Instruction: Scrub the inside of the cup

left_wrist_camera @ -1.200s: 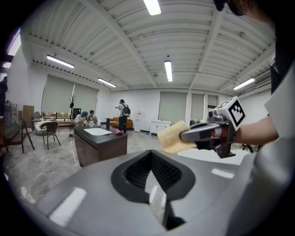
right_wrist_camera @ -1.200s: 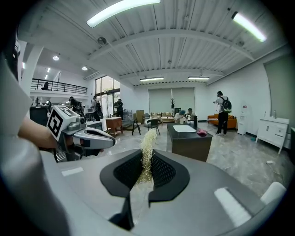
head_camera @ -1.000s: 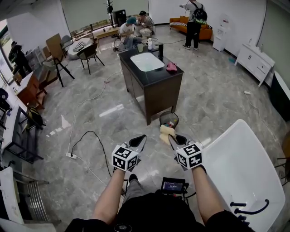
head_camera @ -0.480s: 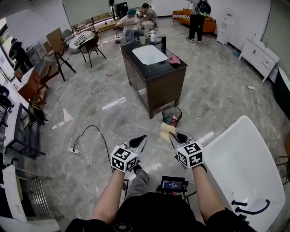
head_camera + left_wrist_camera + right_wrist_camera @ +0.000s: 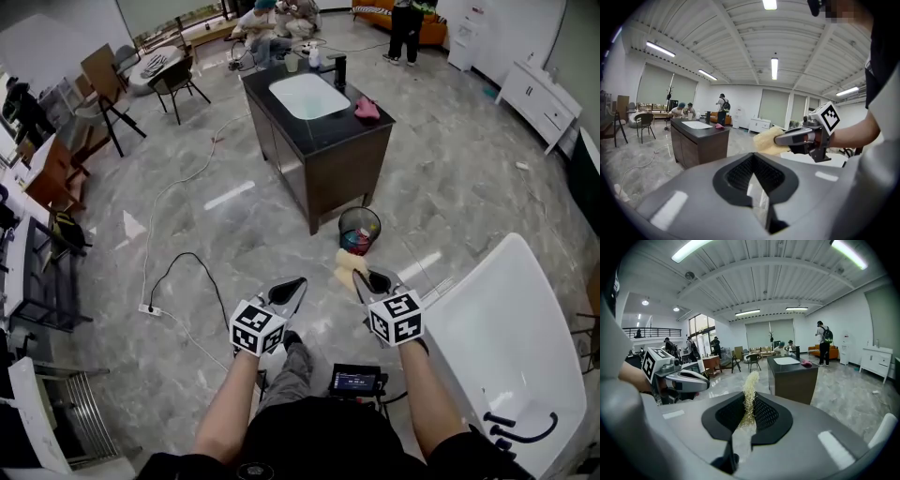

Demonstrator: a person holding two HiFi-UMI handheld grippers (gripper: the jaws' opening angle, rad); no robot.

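My right gripper [image 5: 361,272] is shut on a pale yellow fibrous scrubber [image 5: 347,267], whose strands stick up from between its jaws [image 5: 750,390]. About level with it and to its left, my left gripper [image 5: 293,284] is shut with nothing in it; its jaws meet with nothing between them in the left gripper view [image 5: 752,161]. Both are held over the floor, well short of the dark counter [image 5: 347,150]. A small pale cup [image 5: 292,63] stands at the counter's far end, too small to make out in detail.
The counter holds a white sink basin [image 5: 307,96], a black tap [image 5: 338,70] and a pink cloth [image 5: 367,109]. A waste bin [image 5: 359,230] stands at its near corner. A white tub [image 5: 497,337] is at my right. A cable [image 5: 187,281] crosses the floor. Several people are at the far end.
The counter and bin have come closer in the head view. Both grippers have advanced toward them side by side, still shut, the scrubber still in the right one.
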